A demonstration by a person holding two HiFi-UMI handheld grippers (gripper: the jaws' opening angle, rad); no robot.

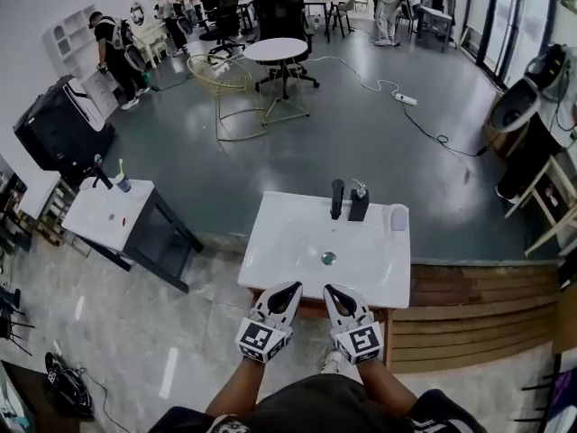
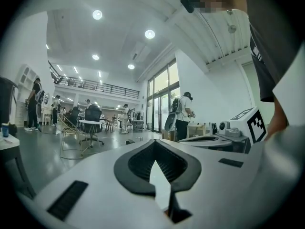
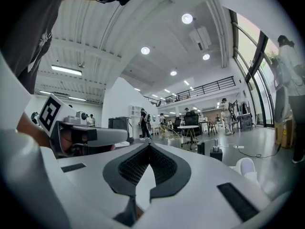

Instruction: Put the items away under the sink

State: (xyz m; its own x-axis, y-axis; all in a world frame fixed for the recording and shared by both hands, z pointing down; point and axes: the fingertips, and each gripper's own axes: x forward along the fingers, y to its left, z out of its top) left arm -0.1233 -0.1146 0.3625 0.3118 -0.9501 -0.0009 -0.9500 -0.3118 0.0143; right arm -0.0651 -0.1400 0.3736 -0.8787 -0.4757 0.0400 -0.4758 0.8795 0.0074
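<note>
Right now I am holding my left gripper (image 1: 290, 290) and right gripper (image 1: 333, 291) at the sink's (image 1: 279, 242) near edge. Both pairs of jaws are pressed together and empty, probably because I am only approaching the soap dispenser (image 1: 359, 204).

Bright, even light comes from round white ceiling lamps (image 2: 149, 34) and tall glass windows (image 2: 164, 87). Shadows stay soft. The glossy white ceramic sink worktop (image 1: 288, 233) glares faintly. The 2 gripper views bulge strongly inside black corners, and the near white jaws are blurred.
</note>
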